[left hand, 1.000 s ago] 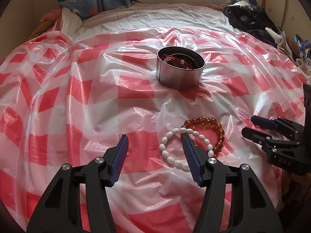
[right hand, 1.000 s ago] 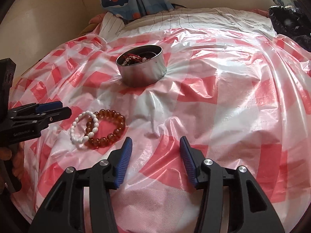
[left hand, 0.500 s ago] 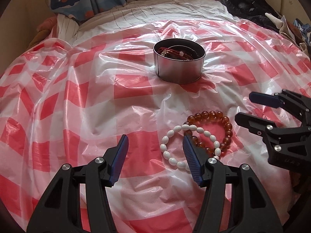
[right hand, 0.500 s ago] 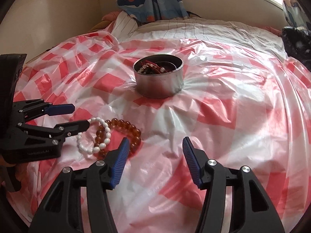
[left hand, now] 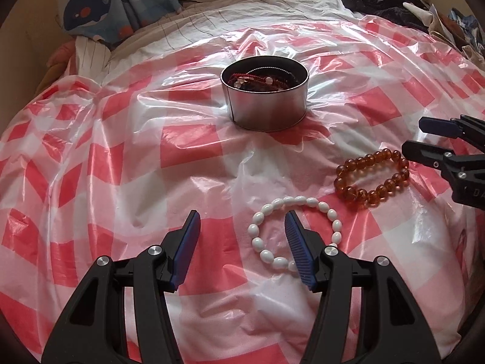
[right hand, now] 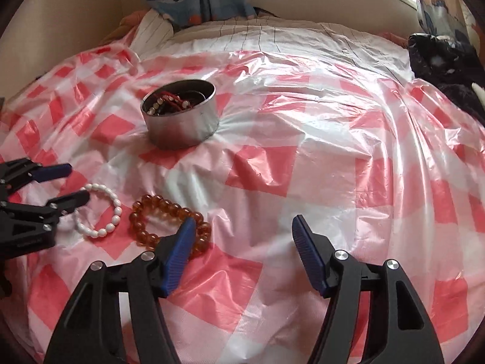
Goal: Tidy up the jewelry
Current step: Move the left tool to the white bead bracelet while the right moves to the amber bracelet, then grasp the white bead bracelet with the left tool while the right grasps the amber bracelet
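A bed (left hand: 272, 15) beneath a window, spread with a glossy red-and-white checked plastic sheet (left hand: 121, 157) that is creased and yields over the bedding; a whale-print cloth (left hand: 100, 9) lies at the head. A round metal tin (left hand: 266, 106) stands upright near the middle of the sheet and already holds several strings of jewelry, red cord and small beads among them.

Two bracelets lie flat on the sheet in front of the tin, side by side and just apart. The white bead bracelet (left hand: 291, 230) sits at the left gripper (left hand: 242, 230), whose jaws stand wide and hold nothing; its right finger rests inside or over the ring, and contact cannot be judged. The amber bead bracelet (right hand: 163, 221) lies at the left finger of the right gripper (right hand: 242, 236), likewise wide open and empty, the finger overlapping the near edge of the ring.

Handling, as a judgement: both bracelets look light, strung on elastic or cord, so each loop will sag and fold once lifted. The beads appear hard, smooth and rounded, hence liable to roll or slip from a shallow pinch; the slick sheet offers little friction and may bunch under a finger. A sound hold would close across one arc of the ring, one finger inside and one outside, seated between beads.
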Demonstrator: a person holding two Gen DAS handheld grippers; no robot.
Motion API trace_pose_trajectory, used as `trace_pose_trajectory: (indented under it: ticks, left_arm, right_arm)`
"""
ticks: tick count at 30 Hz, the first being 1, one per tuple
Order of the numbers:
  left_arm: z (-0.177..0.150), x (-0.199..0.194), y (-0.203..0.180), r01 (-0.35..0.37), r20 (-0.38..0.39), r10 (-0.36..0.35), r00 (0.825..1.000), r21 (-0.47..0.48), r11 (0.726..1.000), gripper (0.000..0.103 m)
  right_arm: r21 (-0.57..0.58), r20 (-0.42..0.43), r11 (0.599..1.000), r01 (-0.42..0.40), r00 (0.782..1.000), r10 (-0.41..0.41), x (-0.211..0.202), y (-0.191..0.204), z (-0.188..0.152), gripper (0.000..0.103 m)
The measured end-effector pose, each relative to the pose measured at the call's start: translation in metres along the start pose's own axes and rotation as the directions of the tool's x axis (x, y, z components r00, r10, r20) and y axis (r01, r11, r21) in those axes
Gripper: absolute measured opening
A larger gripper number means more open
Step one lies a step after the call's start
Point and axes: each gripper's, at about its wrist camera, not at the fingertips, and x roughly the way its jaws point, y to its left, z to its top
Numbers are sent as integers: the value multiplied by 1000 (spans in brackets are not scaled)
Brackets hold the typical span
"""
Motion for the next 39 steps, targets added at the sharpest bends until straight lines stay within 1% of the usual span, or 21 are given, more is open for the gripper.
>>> trace_pose_trajectory:
  ticks: [2, 3, 4, 5, 6, 7, 9, 10, 11, 12, 14, 17, 18, 19, 20, 21, 22, 27, 34, 39]
  left_arm:
    - [1, 9, -5, 1, -21, -1, 1000, 22, 1000, 54]
    - [1, 11, -6, 6, -23, -5, 1000, 26, 1000, 48]
    - [1, 13, -7, 21, -27, -20, 999, 25, 999, 35]
    - [2, 13, -9, 30, -28, -29, 999, 28, 999, 31]
    - [3, 14, -10, 24, -28, -23, 999, 39, 999, 22]
    - [4, 15, -12, 16, -29, -14, 999, 46, 999, 15]
    - [7, 15, -6, 3, -14, -3, 1000, 5, 1000, 8]
    - [9, 14, 0, -9, -4, 9, 1000, -29, 1000, 7]
    - [10, 13, 7, -29, 6, 29, 1000, -61, 998, 7]
    - [10, 12, 15, -41, 12, 42, 999, -89, 995, 7]
    - [9, 10, 27, -23, 13, 25, 1000, -148, 989, 7]
    - [5, 10, 33, 13, 7, -12, 1000, -193, 981, 7]
    - [4, 11, 33, 21, 2, -21, 1000, -194, 981, 11]
    - [4, 12, 31, 26, 0, -27, 1000, -190, 981, 19]
    - [4, 13, 30, 27, 0, -27, 1000, -187, 982, 24]
    - [4, 14, 28, 22, 1, -22, 1000, -183, 983, 27]
    - [4, 15, 27, 15, -1, -15, 1000, -177, 984, 28]
    - [4, 14, 27, 3, 0, -3, 1000, -176, 984, 33]
    - [6, 13, 22, -58, 4, 59, 998, -139, 989, 45]
    - [7, 13, 21, -72, 4, 74, 997, -131, 989, 47]
  right_arm:
    - [-7, 18, 999, -44, 999, 44, 0, 6, 1, 64]
    - [-14, 18, 998, -60, 998, 60, 1, 10, 2, 62]
    - [-24, 9, 997, -71, 997, 71, 5, 15, 4, 59]
    - [-38, -5, 997, -70, 998, 70, 10, 20, 3, 58]
    - [-48, -18, 997, -66, 998, 65, 14, 23, 2, 55]
    - [-58, -40, 996, -61, 997, 59, 20, 26, 1, 47]
    - [-69, -68, 996, -49, 997, 45, 29, 29, -1, 37]
    - [-66, -68, 997, -39, 997, 35, 30, 28, 0, 25]
    - [-63, -62, 998, -18, 998, 14, 30, 27, 1, 18]
    - [-45, -58, 999, -20, 998, 17, 30, 24, 1, 15]
    - [-9, -40, 1000, -28, 999, 27, 27, 18, 1, 14]
    - [2, -8, 999, -40, 999, 40, 20, 16, 2, 12]
    - [0, -10, 999, -46, 999, 46, 20, 16, 2, 12]
    - [2, -15, 999, -52, 999, 52, 21, 15, 2, 13]
    - [7, -21, 998, -57, 998, 58, 23, 15, 3, 15]
    - [7, -28, 998, -60, 998, 61, 24, 16, 2, 24]
    - [4, -31, 998, -59, 998, 59, 25, 16, 2, 30]
    - [-12, -42, 998, -55, 998, 54, 27, 19, 0, 30]
    - [-17, -45, 998, -52, 998, 52, 28, 19, 0, 32]
    - [-18, -46, 998, -52, 998, 51, 28, 19, 0, 32]
